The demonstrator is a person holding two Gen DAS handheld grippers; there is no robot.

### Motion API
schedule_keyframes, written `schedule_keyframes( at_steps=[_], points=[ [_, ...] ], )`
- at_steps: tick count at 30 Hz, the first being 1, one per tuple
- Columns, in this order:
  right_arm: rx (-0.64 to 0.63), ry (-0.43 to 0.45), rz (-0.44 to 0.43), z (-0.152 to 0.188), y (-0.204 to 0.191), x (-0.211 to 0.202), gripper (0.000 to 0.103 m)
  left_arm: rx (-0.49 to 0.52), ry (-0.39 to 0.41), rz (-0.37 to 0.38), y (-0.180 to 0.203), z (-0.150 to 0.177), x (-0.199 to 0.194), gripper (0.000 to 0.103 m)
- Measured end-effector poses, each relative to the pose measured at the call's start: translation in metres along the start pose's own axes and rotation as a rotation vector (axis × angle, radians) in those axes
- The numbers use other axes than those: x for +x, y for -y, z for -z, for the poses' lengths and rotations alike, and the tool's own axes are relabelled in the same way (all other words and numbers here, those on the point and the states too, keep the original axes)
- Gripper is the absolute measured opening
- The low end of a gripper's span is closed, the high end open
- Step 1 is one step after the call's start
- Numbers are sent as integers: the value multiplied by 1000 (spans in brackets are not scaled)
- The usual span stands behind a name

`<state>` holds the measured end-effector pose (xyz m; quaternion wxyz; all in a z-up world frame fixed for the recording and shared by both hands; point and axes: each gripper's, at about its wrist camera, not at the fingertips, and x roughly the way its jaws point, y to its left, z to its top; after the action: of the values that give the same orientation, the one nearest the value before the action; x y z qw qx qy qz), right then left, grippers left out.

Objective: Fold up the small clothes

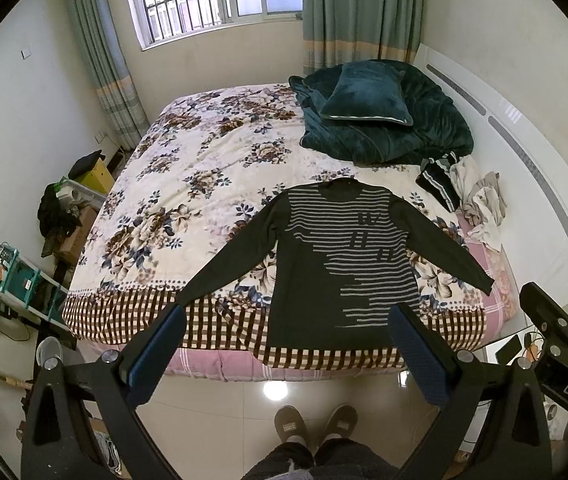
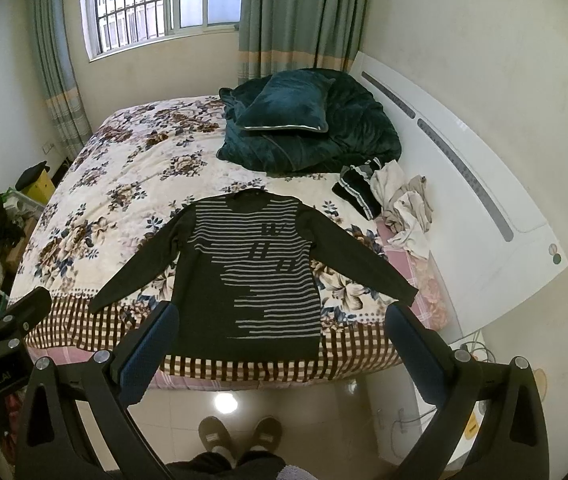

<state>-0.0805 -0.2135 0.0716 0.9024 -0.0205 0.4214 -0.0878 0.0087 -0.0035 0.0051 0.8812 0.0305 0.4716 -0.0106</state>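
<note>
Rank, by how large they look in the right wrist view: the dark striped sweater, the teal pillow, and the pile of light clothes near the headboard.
1. dark striped sweater, spread flat on the bed, clearly largest.
2. teal pillow.
3. pile of light clothes.
The pillow and pile look close, and the pillow lies farther away, so their order is unsure.

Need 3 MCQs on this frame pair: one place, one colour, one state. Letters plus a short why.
1. Where does the sweater lie?
A. On the floor
B. Flat on the bed, hem at the near edge
C. On the pillow

2. What colour is the pillow?
A. Dark teal
B. Red
C. Yellow

3. How do the left tongs and right tongs stand?
A. Both shut on a sleeve
B. One shut
C. Both open, holding nothing

B: it is spread over the floral cover. A: teal like the blanket beneath. C: a wide gap shows between each pair of pads.
</note>
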Motion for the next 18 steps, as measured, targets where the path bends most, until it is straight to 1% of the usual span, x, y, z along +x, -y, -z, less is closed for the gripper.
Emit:
schedule_keyframes(
  at_steps=[3, 5, 7, 18],
  points=[
    [0, 1, 0, 0, 0, -1, 103, 2, -3, -1, 1, -4, 3, 103],
    [0, 1, 0, 0, 0, -1, 103, -1, 6, 0, -1, 5, -3, 103],
    [0, 0, -1, 0, 0, -2, 103, -1, 6, -1, -3, -1, -6, 103],
    [-1, 4, 1, 0, 1, -4, 103, 0, 8, 2, -4, -1, -7, 103]
  ],
)
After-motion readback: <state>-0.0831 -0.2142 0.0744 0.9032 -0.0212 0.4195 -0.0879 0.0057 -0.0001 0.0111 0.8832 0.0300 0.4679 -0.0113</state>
